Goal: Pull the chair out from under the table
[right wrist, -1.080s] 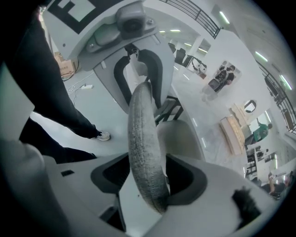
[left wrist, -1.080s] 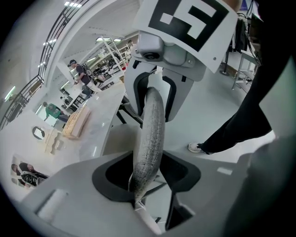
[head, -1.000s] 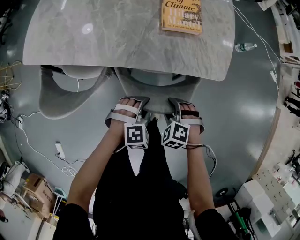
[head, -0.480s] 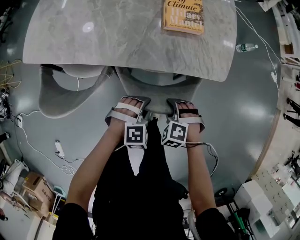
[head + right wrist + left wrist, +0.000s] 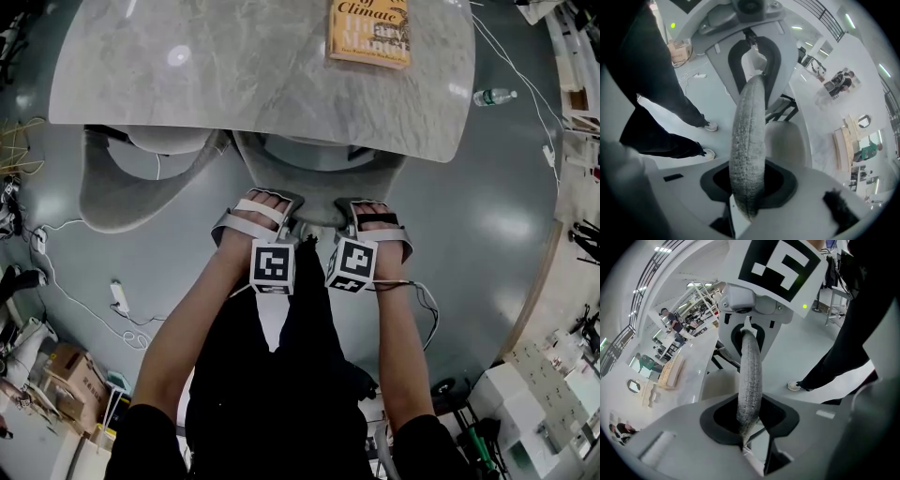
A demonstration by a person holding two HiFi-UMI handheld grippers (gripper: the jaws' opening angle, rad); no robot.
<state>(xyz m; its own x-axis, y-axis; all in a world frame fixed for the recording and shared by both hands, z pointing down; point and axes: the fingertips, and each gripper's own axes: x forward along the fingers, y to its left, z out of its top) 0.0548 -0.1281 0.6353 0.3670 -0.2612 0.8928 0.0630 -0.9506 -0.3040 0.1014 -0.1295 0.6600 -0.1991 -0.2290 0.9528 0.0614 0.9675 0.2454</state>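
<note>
A grey upholstered chair point(image 5: 314, 192) stands tucked under the marble table point(image 5: 253, 66), its curved backrest towards me. Both grippers reach steeply down onto the backrest's top edge, side by side. My left gripper point(image 5: 289, 217) straddles the rim left of centre, my right gripper point(image 5: 347, 217) right of centre. In the left gripper view the fabric rim point(image 5: 751, 376) runs between the jaws of the left gripper point(image 5: 745, 437) and fills the gap. In the right gripper view the rim point(image 5: 749, 140) likewise fills the right gripper point(image 5: 747, 206). Both sets of jaws are closing on it.
A second grey chair point(image 5: 122, 197) is tucked in at the left. A yellow book point(image 5: 368, 31) lies on the table's far right. A plastic bottle point(image 5: 492, 95), cables point(image 5: 56, 281) and a power strip point(image 5: 119, 298) lie on the floor. My legs stand right behind the chair.
Both grippers have stayed at the backrest's top edge, and the right one has rolled slightly. The chair sits where it was under the table.
</note>
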